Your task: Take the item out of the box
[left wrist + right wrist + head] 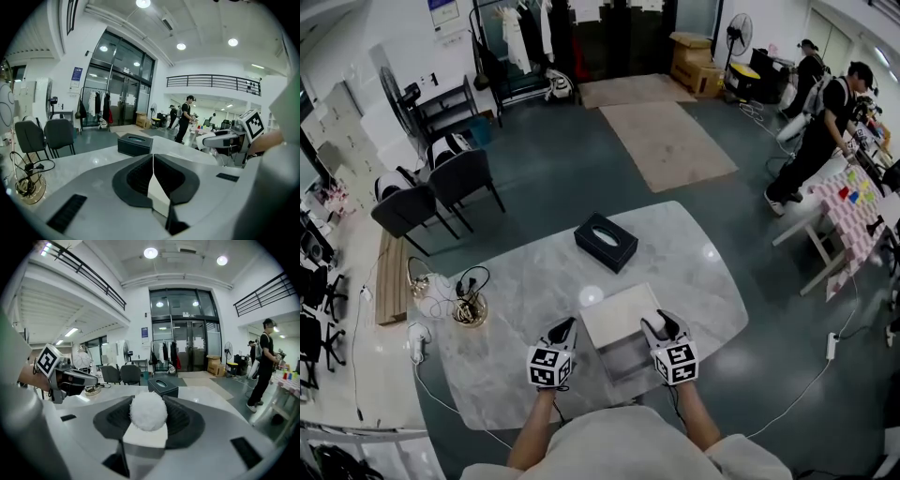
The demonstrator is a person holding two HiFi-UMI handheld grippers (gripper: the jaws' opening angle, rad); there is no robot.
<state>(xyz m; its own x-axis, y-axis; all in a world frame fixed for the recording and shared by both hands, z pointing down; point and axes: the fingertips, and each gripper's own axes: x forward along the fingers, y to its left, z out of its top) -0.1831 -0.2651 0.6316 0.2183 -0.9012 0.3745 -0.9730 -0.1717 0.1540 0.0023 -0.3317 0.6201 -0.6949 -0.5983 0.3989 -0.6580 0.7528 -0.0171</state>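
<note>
Right gripper point(654, 324) fingers are pinching a fluffy white ball point(148, 410) over the white box point(617, 317); left gripper point(565, 328) fingers are clamped on the box's edge, on the desk point(694, 272).

The marble table point(703, 281) holds white box point(622, 319), tissue box point(606, 242).

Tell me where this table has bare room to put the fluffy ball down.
The right gripper holds the fluffy ball. Bare marble lies at the right end of the table, right of the white box, and between that box and the black tissue box. The left end is crowded by cables and a gold dish.
</note>
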